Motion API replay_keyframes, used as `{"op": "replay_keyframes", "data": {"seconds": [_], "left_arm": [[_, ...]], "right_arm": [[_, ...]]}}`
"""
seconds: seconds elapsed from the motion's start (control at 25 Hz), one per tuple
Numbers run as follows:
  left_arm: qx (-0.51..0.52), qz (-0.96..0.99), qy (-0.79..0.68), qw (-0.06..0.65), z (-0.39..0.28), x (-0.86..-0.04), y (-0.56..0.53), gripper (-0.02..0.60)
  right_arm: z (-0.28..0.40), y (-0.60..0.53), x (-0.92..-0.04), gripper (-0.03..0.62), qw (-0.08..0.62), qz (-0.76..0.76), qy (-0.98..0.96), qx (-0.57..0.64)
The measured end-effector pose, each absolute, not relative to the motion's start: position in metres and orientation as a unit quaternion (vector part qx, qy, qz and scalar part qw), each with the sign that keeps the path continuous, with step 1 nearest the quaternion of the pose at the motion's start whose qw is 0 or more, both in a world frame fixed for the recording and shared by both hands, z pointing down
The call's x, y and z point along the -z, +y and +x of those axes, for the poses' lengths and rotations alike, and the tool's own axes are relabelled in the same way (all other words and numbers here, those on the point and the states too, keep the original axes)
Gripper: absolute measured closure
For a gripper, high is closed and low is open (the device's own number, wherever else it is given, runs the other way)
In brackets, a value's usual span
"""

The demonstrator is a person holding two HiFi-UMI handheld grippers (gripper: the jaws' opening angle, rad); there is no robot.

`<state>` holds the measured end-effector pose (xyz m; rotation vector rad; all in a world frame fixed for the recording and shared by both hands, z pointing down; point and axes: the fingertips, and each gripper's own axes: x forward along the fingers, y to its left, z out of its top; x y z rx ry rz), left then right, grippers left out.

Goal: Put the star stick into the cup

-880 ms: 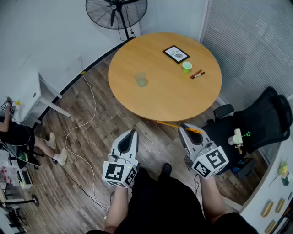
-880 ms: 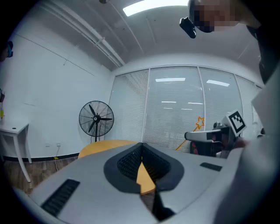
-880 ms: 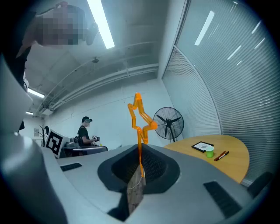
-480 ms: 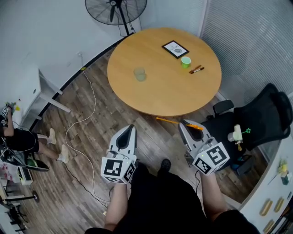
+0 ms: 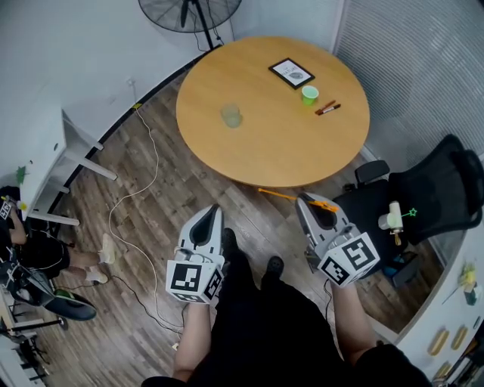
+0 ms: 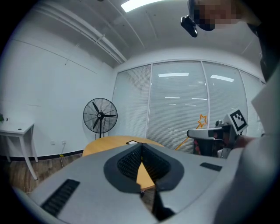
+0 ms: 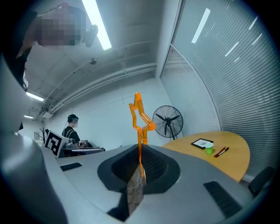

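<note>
Standing back from the round table, a person aims a gripper from each hand toward the tabletop.

- **Left of the table:** A seated person and a white desk are well to the left of the table. A white cable loops across the wood floor off its left edge, and a floor fan stands beyond its far edge.
- **Left gripper:** The left gripper hovers short of the table's near edge, its jaws pressed together on nothing.
- **Pale cup:** A pale see-through cup stands on the table's left half. It is ahead of the left gripper and ahead-left of the other one.
- **Star stick:** The star stick is off the table, just short of the near edge. The right gripper has its jaws clamped on the shaft. The stick lies crosswise to those jaws and close to level, with its plain end toward the left gripper and its star end away from it.
- **Table's far right:** A small green cup sits here, with a framed picture just behind it and two pens near its right side.
- **Right of the table:** A black office chair stands off the right edge, near the right gripper.

Which cup is meant is unclear. Either way the right gripper is the one to carry the stick over the near edge. The stick will likely need tipping upright so that one end meets the cup's mouth. Bare tabletop leads to the pale cup, while the pens and picture crowd the green one.
</note>
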<state>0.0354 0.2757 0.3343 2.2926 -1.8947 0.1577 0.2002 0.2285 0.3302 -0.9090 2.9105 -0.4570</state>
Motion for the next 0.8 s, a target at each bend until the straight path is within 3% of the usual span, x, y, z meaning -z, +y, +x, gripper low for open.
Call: {"op": "replay_keyframes", "data": {"seconds": [0.8], "left_arm": [[-0.046,0.798,-0.596,0.075,-0.049,-0.326,0.166,0.583]], "right_arm": [[0.113,0.136,-0.312,0.571,0.018,-0.337,0.931,0.141]]}}
